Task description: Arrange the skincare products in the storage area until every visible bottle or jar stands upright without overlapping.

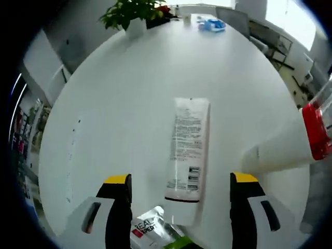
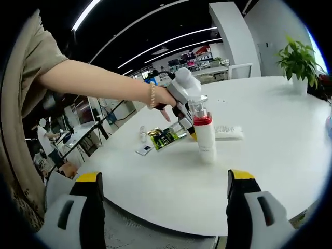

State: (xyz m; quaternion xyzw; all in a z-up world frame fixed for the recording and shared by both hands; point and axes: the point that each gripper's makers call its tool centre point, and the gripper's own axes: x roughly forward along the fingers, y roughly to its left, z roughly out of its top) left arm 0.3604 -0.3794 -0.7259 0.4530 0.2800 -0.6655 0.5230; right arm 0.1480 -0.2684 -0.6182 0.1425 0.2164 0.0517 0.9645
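Table (image 2: 270, 155): a big white round table carried everything; the standing bottle served as landmark for the rest.
Potted plant (image 2: 298, 65): stood far beyond the bottle, toward the table's far edge.
Left tongs (image 1: 180, 194): jaws spread wide, nothing between the pads; in the left gripper view they hovered low over the table with the cap end of the lying tube between them. In the right gripper view a hand carried them just behind the bottle.
Right tongs (image 2: 163, 199): jaws spread and empty, held back at the near table edge, well apart from the bottle.
Bottle (image 2: 205, 136): white body, red collar, clear cap; already upright, alone, nothing overlapping it.
Tube (image 1: 187, 150): white, printed text, lying flat just beside the bottle, cap toward the left tongs.
Green packet (image 2: 165, 137): flat on the table, near the bottle, on the hand's side.
Small white pieces (image 2: 142, 135): near the packet; too small to name.
Step in hand: judged, the approach to the lying tube.
Next move: likely lowering, closing on the tube near the cap, tipping it upright clear of the bottle.
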